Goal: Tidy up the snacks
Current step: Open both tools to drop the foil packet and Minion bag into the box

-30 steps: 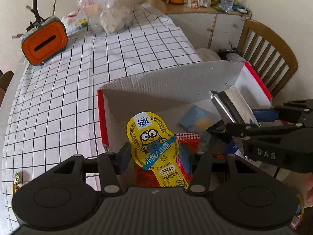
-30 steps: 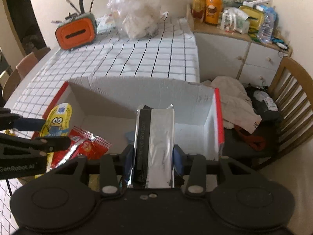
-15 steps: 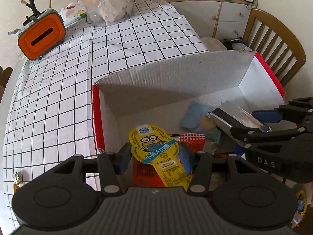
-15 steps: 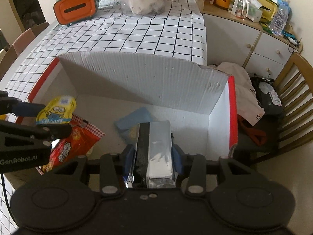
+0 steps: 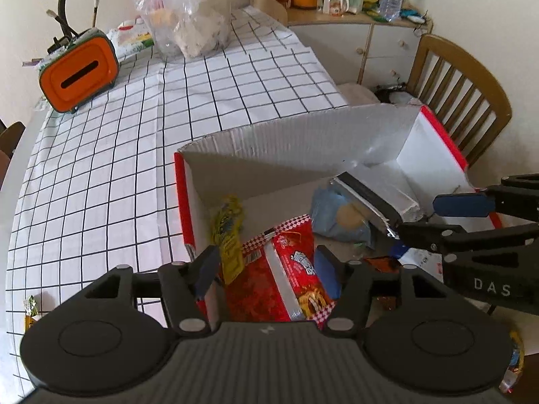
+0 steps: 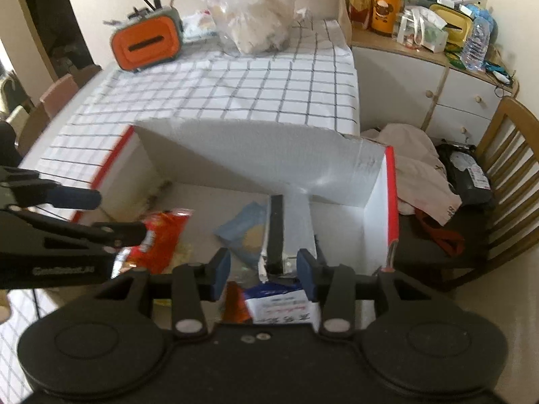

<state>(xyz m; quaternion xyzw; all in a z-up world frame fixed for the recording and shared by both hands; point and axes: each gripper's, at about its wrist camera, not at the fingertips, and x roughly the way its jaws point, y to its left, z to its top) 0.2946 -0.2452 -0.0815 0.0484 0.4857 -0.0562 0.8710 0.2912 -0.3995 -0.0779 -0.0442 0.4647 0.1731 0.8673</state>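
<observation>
The left gripper (image 5: 266, 266) is spreading its jaws; the yellow Minions pouch (image 5: 228, 235) is dropping free beside its left finger, against the cardboard box (image 5: 286, 141) wall, above the red snack bag (image 5: 286, 279). The right gripper (image 6: 266, 269) is standing parted around the silver foil packet (image 6: 293, 232), whose near end is lying loose between the pads, inside the box.

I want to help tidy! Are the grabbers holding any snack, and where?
Left gripper: nothing; its jaws are opening, yellow packet loose beside one pad. Right gripper: near end of silver packet lies between its pads; grip cannot be told.
</observation>
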